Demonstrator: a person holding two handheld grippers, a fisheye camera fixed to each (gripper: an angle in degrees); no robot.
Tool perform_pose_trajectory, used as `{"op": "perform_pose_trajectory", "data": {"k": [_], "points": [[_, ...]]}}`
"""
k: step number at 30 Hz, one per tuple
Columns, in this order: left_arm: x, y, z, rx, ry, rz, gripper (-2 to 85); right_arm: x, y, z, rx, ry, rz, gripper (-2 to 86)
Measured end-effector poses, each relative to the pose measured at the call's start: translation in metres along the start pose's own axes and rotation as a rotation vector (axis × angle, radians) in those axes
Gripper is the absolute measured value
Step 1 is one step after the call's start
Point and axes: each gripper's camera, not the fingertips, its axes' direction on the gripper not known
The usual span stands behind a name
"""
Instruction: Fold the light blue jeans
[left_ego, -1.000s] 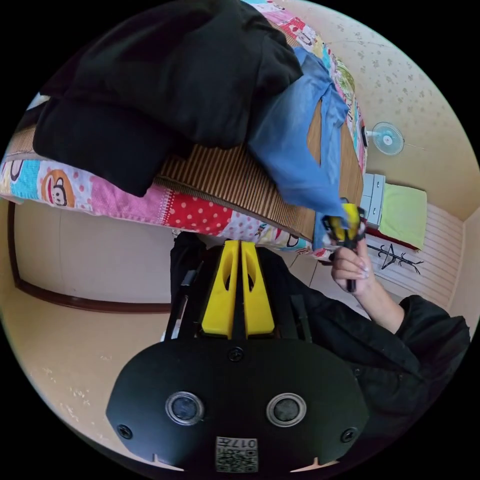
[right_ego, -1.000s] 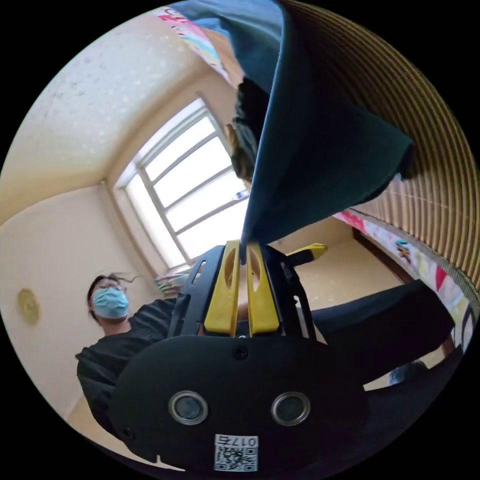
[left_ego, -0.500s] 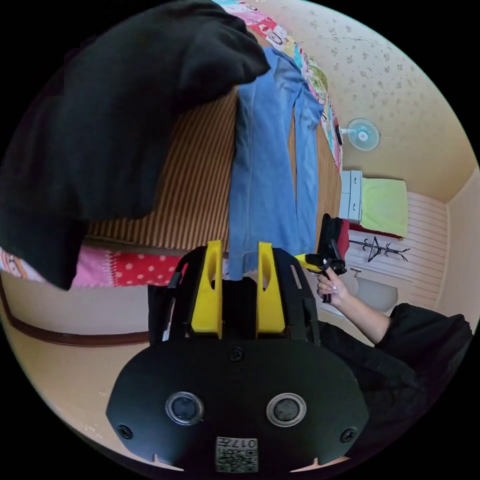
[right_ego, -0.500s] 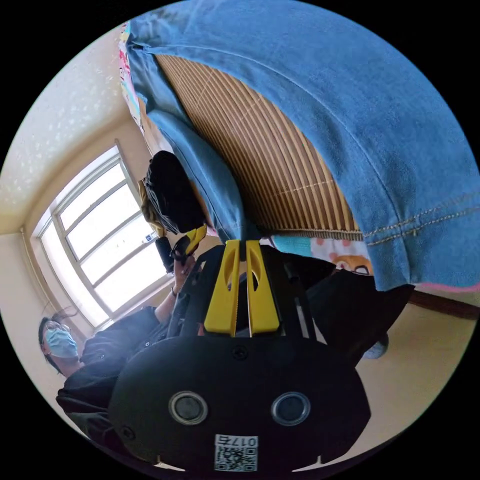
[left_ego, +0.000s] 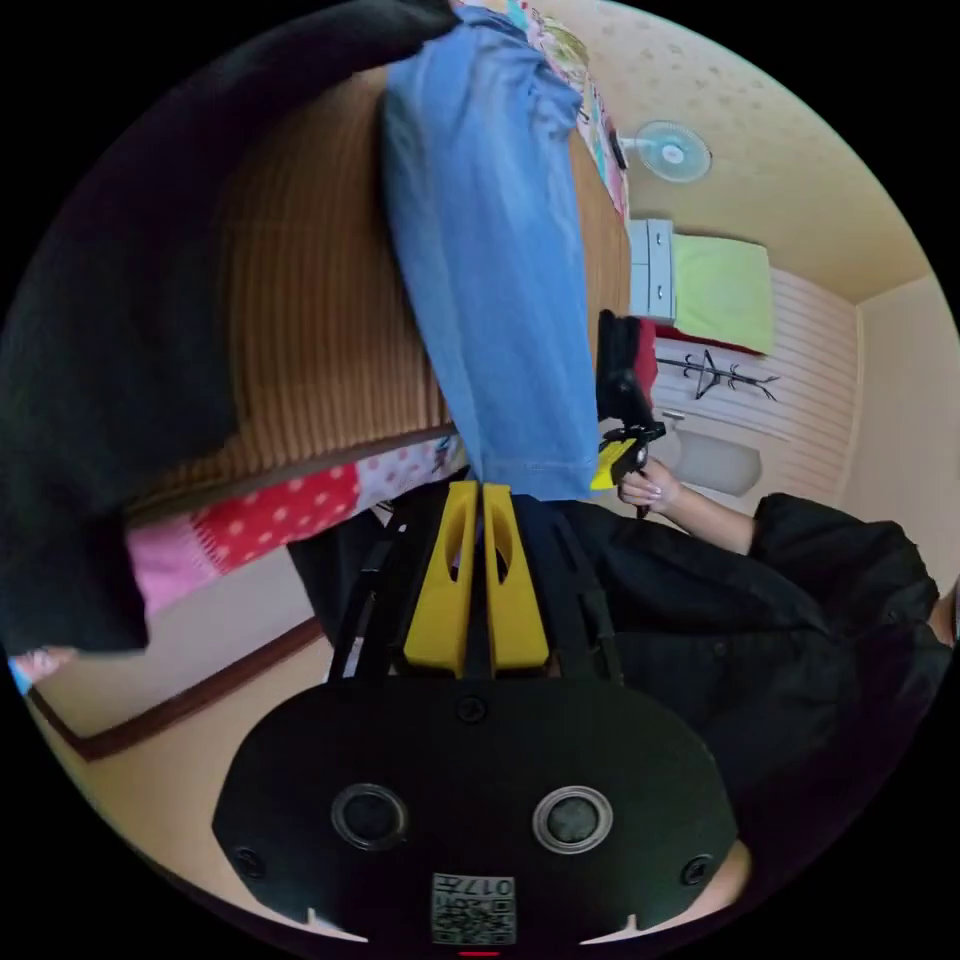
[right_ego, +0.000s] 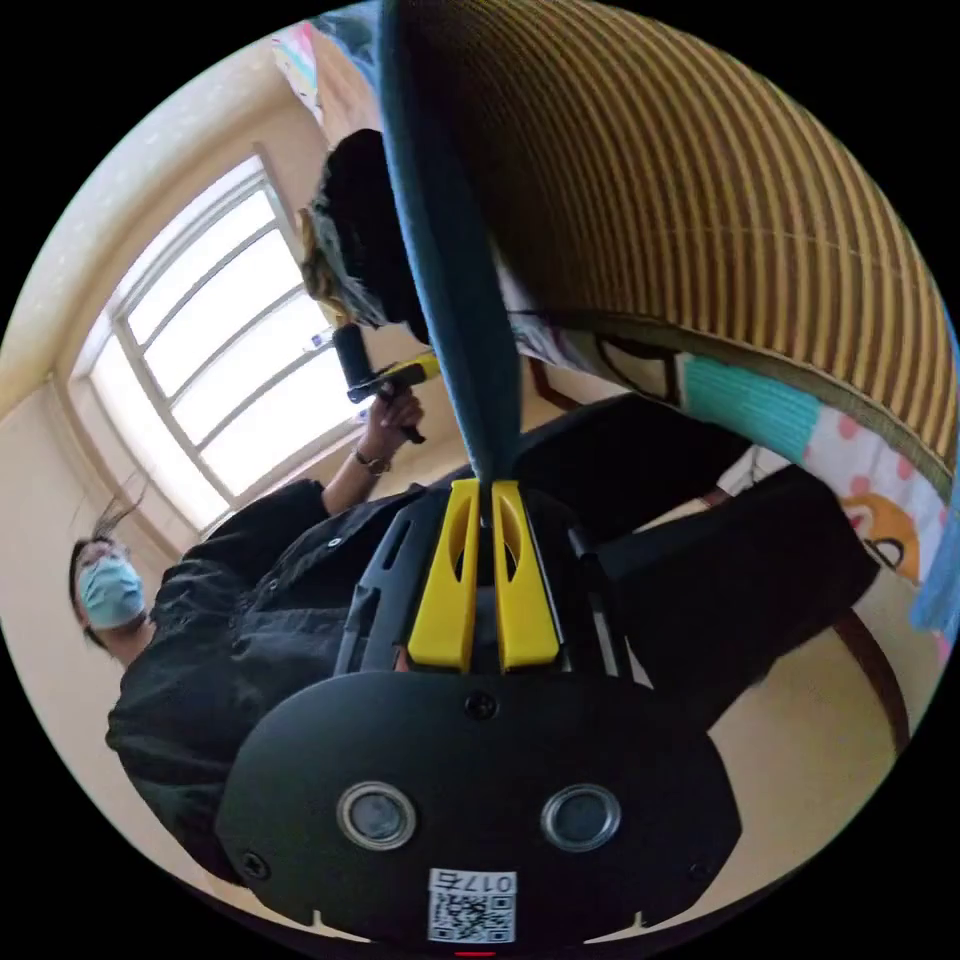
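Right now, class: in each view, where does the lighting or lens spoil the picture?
Left gripper view: fisheye bends the bed edge; black garment lacks detail. Right gripper view: bright window glares, leaving the jeans backlit and dark; the mat's stripes curve.

A small white sticker (left_ego: 474, 908) on the black housing of the left gripper, below its two round lenses in the left gripper view, carries a square code pattern with a short row of digits above it. The digits stand upside down. A matching white sticker (right_ego: 472, 905) sits in the same place on the black housing of the right gripper in the right gripper view. The patterned bedsheet (left_ego: 290, 505) at the edge of the bed bears cartoon figures and dots, with no lettering that can be made out. No other writing, brand mark or sign is legible.
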Motion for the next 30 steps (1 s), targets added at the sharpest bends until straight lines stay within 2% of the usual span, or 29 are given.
{"op": "perform_pose_trajectory", "data": {"k": [1, 2, 5, 7, 10, 11, 12, 13, 14, 15, 16, 17, 20, 24, 27, 30], "points": [[-0.016, 0.011, -0.008, 0.014, -0.093, -0.073, -1.0, 0.005, -0.002, 0.009, -0.018, 0.118, 0.073, 1.9], [-0.023, 0.016, -0.01, 0.017, -0.109, -0.095, -1.0, 0.007, -0.005, 0.02, -0.043, 0.166, 0.092, 1.7], [-0.054, 0.028, -0.004, 0.077, -0.095, -0.24, -0.9, 0.008, -0.019, 0.063, -0.145, 0.156, 0.12, 1.4], [-0.061, 0.025, 0.01, 0.103, -0.14, -0.334, -0.6, 0.005, -0.025, 0.095, -0.24, 0.246, 0.145, 1.5], [-0.063, 0.022, 0.021, 0.133, -0.233, -0.487, 0.8, -0.016, -0.019, 0.132, -0.325, 0.41, 0.046, 2.4], [-0.064, 0.024, 0.022, 0.139, -0.256, -0.535, 1.2, -0.023, -0.012, 0.132, -0.296, 0.444, 0.013, 2.8], [-0.069, 0.032, 0.024, 0.158, -0.282, -0.677, 2.3, -0.026, -0.008, 0.13, -0.272, 0.461, 0.006, 3.0], [-0.075, 0.045, 0.024, 0.215, -0.23, -0.8, 3.0, -0.031, 0.003, 0.118, -0.198, 0.509, -0.002, 3.5], [-0.077, 0.052, 0.025, 0.264, -0.172, -0.837, 3.3, -0.039, 0.02, 0.1, -0.07, 0.605, -0.017, 4.0], [-0.079, 0.068, 0.027, 0.381, -0.037, -0.872, 3.4, -0.044, 0.03, 0.088, 0.009, 0.668, -0.016, 4.3], [-0.075, 0.079, 0.032, 0.479, 0.051, -0.88, 3.1, -0.048, 0.052, 0.065, 0.156, 0.781, 0.025, 5.6], [-0.072, 0.082, 0.035, 0.504, 0.064, -0.886, 2.7, -0.047, 0.073, 0.039, 0.29, 0.842, 0.096, 7.0], [-0.045, 0.074, 0.061, 0.453, -0.014, -0.889, 1.0, -0.026, 0.124, -0.014, 0.534, 0.842, 0.276, 8.8], [-0.001, 0.023, 0.128, 0.31, 0.032, -0.752, -0.6, 0.017, 0.153, -0.036, 0.579, 0.827, 0.428, 9.8], [0.039, -0.027, 0.181, 0.197, 0.033, -0.609, -0.9, 0.032, 0.16, -0.027, 0.586, 0.709, 0.366, 11.1], [0.084, -0.075, 0.226, 0.115, 0.014, -0.441, -0.9, 0.03, 0.164, -0.008, 0.581, 0.716, 0.342, 10.4]]}}
